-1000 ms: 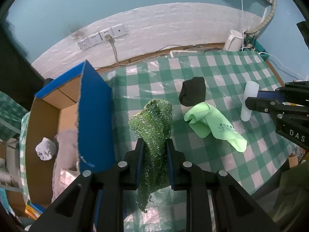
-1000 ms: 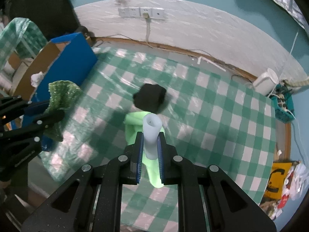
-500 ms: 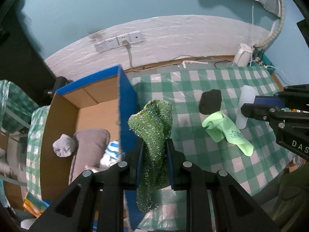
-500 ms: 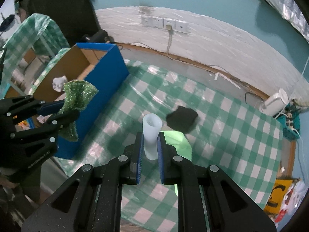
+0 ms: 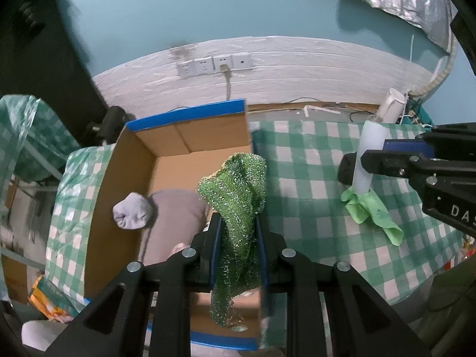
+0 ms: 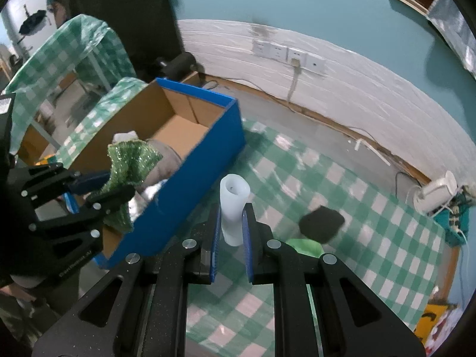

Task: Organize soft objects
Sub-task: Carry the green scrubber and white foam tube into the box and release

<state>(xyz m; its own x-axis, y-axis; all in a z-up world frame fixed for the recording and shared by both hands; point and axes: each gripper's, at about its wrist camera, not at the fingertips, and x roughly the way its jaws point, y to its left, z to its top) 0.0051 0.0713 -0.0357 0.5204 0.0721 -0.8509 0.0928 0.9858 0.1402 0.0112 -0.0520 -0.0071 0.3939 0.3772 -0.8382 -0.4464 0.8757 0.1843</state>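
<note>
- Fingers of your left gripper (image 5: 236,232) are pinching the sparkly green cloth (image 5: 235,196) between the blue pads, jaws closed on its middle, with one end bunching up above the tips and the other end dangling below.
- You are holding that cloth over the open cardboard box (image 5: 131,160), just inside its blue right-hand wall.
- Your right gripper (image 6: 231,232) is clamping a white tube-shaped piece (image 6: 233,205) upright between its blue pads; the jaws are pressing on its lower part and the open top is sticking up past the fingertips.
- You are carrying the white piece above the green checked tablecloth (image 6: 372,223), beside the box's blue outer wall.
- Inside the box, a grey rolled sock (image 5: 132,211) is lying near the left wall, touching a larger grey-brown cloth (image 5: 175,217) that is spreading over the floor of the box.
- On the tablecloth beyond your right gripper, a lime-green cloth (image 5: 372,215) is lying crumpled, and a black soft lump (image 6: 321,223) is sitting just beside it; whether the two are touching, you cannot tell.
- Farther back, white wall sockets (image 5: 214,65) are showing on the white lower wall, with one cable plugged in and running down behind the box.
</note>
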